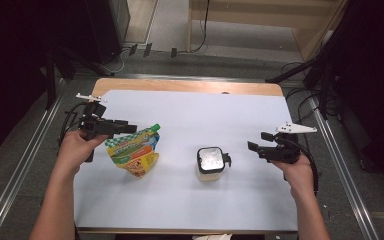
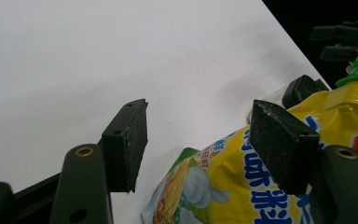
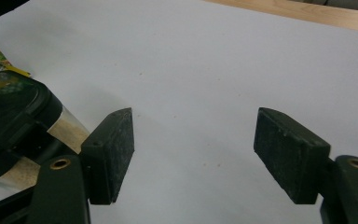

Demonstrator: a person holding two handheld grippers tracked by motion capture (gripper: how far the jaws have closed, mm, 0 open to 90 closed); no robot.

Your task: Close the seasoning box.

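White table sheet (image 1: 190,200) under everything. Yellow spout pouch (image 1: 135,150) at left, green cap tilted up, propped against left gripper (image 1: 130,129), jaws spread, one pad at its side, no squeeze. Black-lidded jar (image 1: 210,163) mid-sheet, upright. Right gripper (image 1: 254,146) just beside jar, released, nothing between jaws.

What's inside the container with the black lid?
Through the container's clear wall in the right gripper view, a pale grainy filling shows. The black lid covers the top, hiding the rest.
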